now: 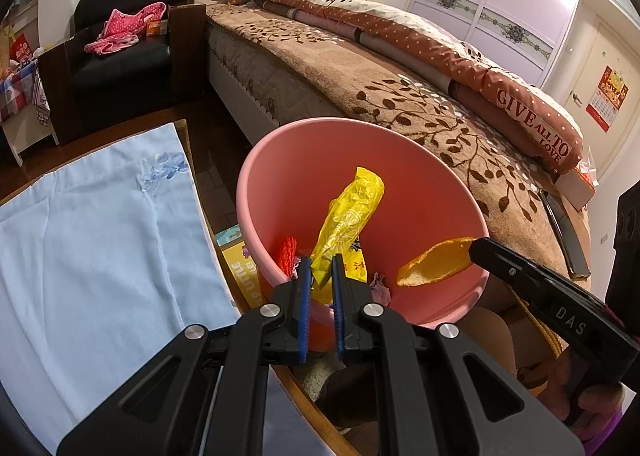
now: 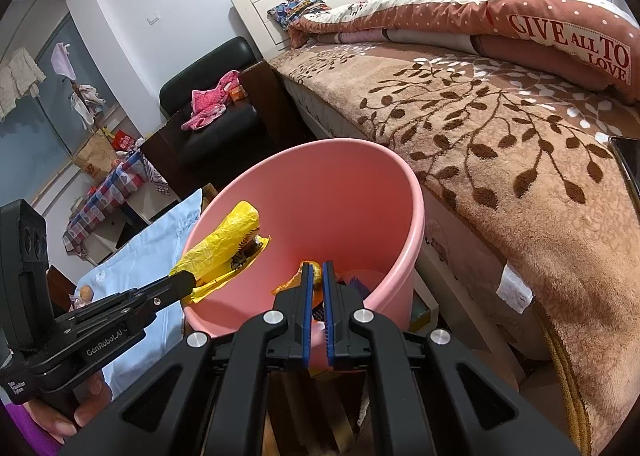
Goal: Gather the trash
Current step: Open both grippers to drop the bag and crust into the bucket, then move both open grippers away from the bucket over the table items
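Note:
A pink bin (image 1: 420, 184) stands between the table and the bed, with a red scrap (image 1: 287, 252) and other litter at its bottom. Over its near rim, my left gripper (image 1: 322, 260) is shut on a crumpled yellow plastic wrapper (image 1: 348, 216) that sticks up above the opening. From the right, my right gripper (image 1: 474, 248) holds a piece of orange peel (image 1: 436, 260) over the bin. In the right wrist view, my right gripper (image 2: 317, 268) is shut on the orange peel (image 2: 288, 282) above the bin (image 2: 360, 184). The left gripper (image 2: 188, 280) grips the yellow wrapper (image 2: 224, 244) at the left.
A light blue cloth (image 1: 100, 236) covers the table on the left. The bed (image 1: 360, 88), with a brown leaf-patterned blanket, runs close along the bin's right side, with a phone (image 1: 564, 232) near its edge. A yellow box (image 1: 240, 268) lies beside the bin. A black armchair (image 1: 128, 56) stands behind.

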`<act>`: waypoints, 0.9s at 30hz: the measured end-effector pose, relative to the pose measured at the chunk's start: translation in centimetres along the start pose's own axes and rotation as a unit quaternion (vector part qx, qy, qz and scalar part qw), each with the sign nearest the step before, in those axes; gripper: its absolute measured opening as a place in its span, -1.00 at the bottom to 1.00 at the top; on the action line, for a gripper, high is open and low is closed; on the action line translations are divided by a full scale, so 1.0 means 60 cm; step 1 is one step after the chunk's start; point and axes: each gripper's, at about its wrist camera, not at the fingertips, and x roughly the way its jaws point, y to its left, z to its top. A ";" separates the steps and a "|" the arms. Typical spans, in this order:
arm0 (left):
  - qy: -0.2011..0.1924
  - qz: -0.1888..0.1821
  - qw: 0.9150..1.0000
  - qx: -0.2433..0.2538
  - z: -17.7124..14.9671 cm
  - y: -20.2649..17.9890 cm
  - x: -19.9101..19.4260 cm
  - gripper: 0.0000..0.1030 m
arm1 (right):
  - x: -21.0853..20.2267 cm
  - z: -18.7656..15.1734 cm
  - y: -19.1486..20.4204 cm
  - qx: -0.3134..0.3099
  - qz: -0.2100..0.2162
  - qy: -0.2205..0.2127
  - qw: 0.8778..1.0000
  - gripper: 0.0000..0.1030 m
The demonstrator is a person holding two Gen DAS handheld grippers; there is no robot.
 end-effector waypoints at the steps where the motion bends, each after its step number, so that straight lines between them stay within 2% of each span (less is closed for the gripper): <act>1: 0.000 0.000 1.000 0.001 0.000 -0.001 0.000 -0.82 | 0.001 -0.001 0.000 0.000 0.000 0.000 1.000 -0.91; 8: -0.001 -0.002 1.000 0.000 0.000 -0.003 0.000 -0.78 | 0.003 -0.002 -0.004 0.003 -0.001 0.001 1.000 -0.91; 12: 0.000 -0.013 1.000 0.002 0.000 -0.006 0.000 -0.56 | 0.001 -0.002 -0.006 0.005 -0.002 -0.001 1.000 -0.90; 17: -0.003 -0.020 1.000 0.009 -0.002 -0.014 0.000 -0.38 | 0.000 0.000 -0.007 0.009 -0.004 0.000 1.000 -0.87; 19: -0.004 -0.024 1.000 0.009 -0.003 -0.016 -0.001 -0.32 | -0.002 0.000 -0.007 0.011 -0.004 -0.002 1.000 -0.81; 23: -0.005 -0.034 0.999 0.007 -0.004 -0.017 -0.004 -0.22 | -0.005 0.003 -0.009 0.015 -0.005 -0.007 1.000 -0.50; 27: -0.001 -0.038 0.999 0.000 -0.003 -0.014 -0.008 -0.15 | -0.011 0.006 -0.009 0.020 0.000 -0.011 1.000 -0.47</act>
